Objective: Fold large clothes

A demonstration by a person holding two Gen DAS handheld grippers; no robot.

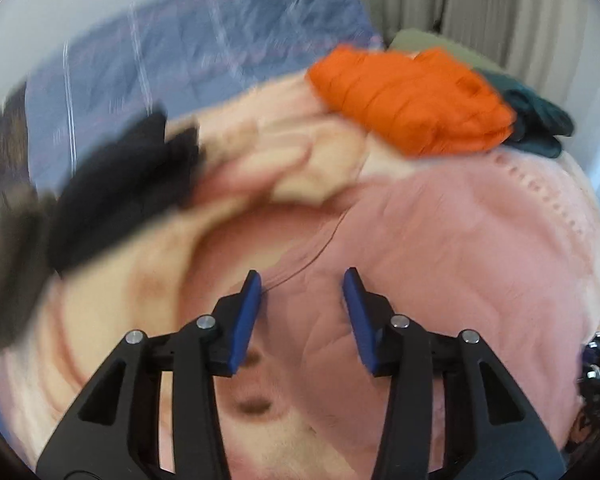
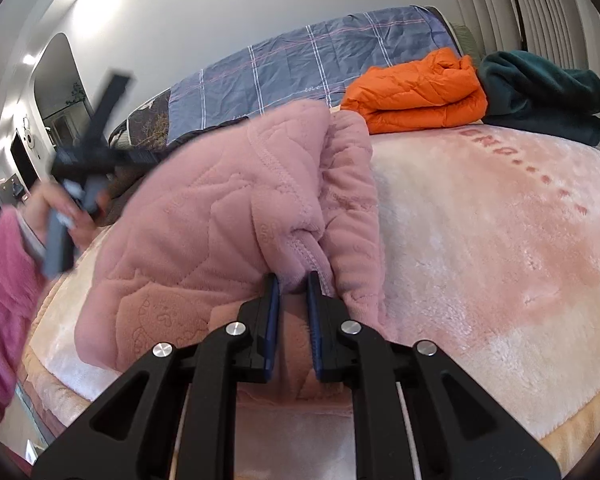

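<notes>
The right gripper (image 2: pixel 293 286) points forward and down, its blue pads (image 2: pixel 273 312) pinched close on a fold of pink jacket (image 2: pixel 204 216). The left gripper (image 1: pixel 303 280) tilts steeply down with its jaws apart and nothing between them. A pink sleeve (image 2: pixel 0 300) covers the left forearm.

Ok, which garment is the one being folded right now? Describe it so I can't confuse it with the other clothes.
Start from the pale pink plush blanket covering the bed. At its near edge the right gripper is shut on a pink quilted garment, lifted in a bunch. Unlike the folded orange jacket and dark green fleece at the far side, it is unfolded, embossed and held.
</notes>
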